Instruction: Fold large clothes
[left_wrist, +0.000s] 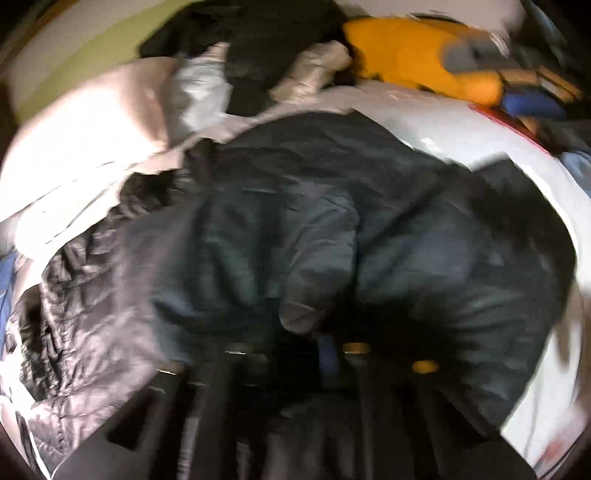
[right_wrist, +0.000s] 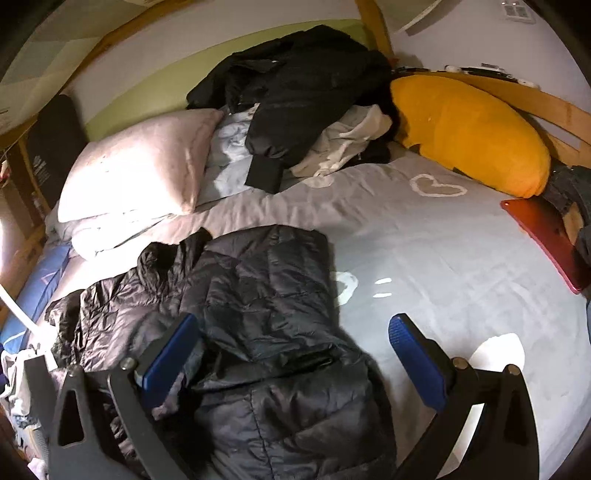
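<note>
Here your right gripper (right_wrist: 295, 354) hangs spread wide over the jacket (right_wrist: 266, 314) (partly folded, at seven o'clock on the bed (right_wrist: 424, 240)), ready to smooth it. Your left gripper (left_wrist: 295, 347) is pressed into the fabric; its state I cannot tell.

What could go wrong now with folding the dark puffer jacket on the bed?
The puffer jacket is slippery and only partly folded, so its layers may slide apart. The right gripper is open above it and holds nothing, so the fold is unsecured. The left wrist view is blurred, so the left gripper's hold cannot be confirmed.
</note>
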